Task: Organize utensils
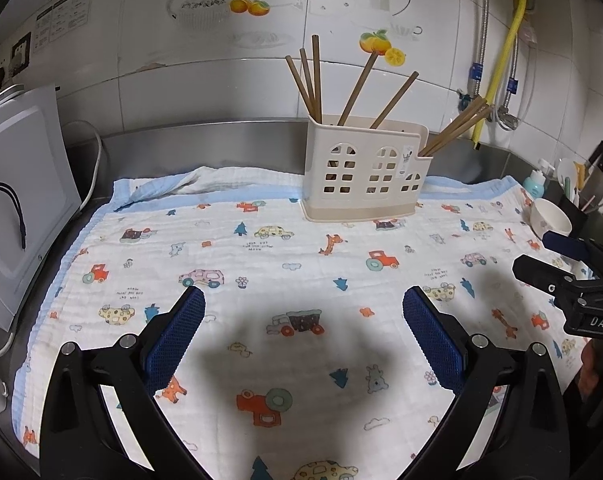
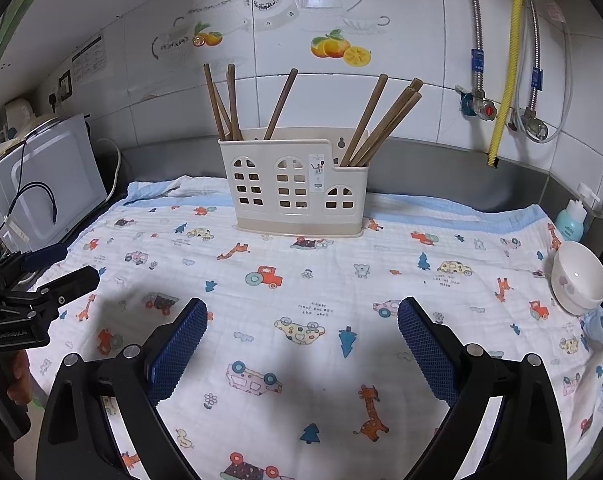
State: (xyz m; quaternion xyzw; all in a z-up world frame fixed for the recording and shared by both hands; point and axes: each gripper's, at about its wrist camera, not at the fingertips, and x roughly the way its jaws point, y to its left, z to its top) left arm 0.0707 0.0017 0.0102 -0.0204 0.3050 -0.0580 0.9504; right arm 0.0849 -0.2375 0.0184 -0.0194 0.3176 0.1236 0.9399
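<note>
Your left gripper [image 1: 303,300] and right gripper [image 2: 302,310] both gape wide, holding nothing, above the cartoon-print cloth [image 2: 325,280] at lower centre, well short of the chopstick holder [image 2: 295,190].

I see a cream plastic utensil holder with window-shaped cutouts [image 2: 297,184] standing upright at the far edge of the cloth, with brown wooden chopsticks [image 2: 365,124] leaning loosely in its left, middle and right compartments.
</note>
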